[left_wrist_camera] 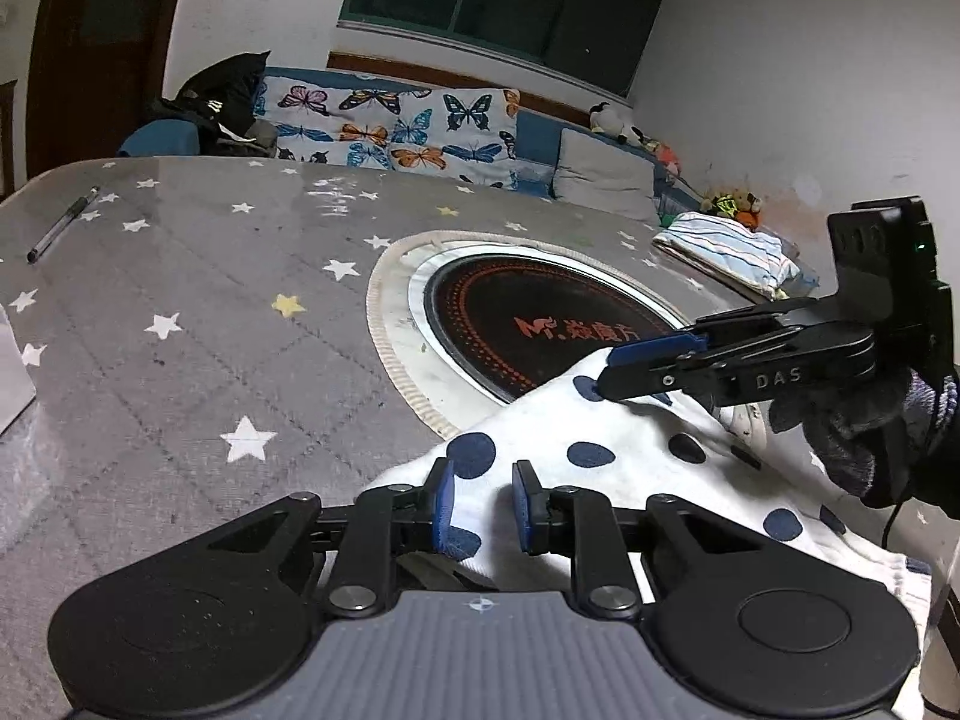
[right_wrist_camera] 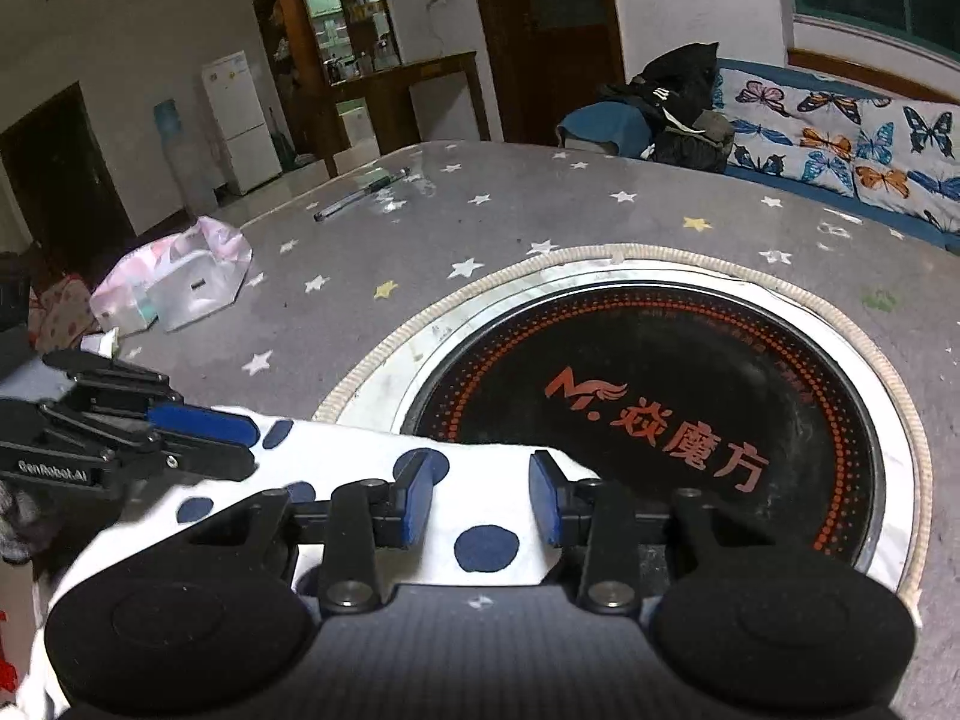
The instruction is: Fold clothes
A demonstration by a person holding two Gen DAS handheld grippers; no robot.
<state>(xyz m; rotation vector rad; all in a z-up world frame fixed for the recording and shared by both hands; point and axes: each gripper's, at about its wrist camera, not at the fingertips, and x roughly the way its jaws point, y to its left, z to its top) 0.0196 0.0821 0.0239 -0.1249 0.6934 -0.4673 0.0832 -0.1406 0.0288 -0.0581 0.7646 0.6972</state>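
Starry tablecloth (left_wrist_camera: 180,300) | we hover both grippers (left_wrist_camera: 480,504) (right_wrist_camera: 480,504), slightly parted, gripping nothing | spotted cloth (left_wrist_camera: 600,456) soft, light; pinch its corners

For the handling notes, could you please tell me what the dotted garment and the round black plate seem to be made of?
Dotted garment: soft white knit, likely cotton; matte, creasing and draping over the plate's edge.
Black plate: probably glass or ceramic; smooth, faintly glossy, printed orange logo and dots, pale ring around it.
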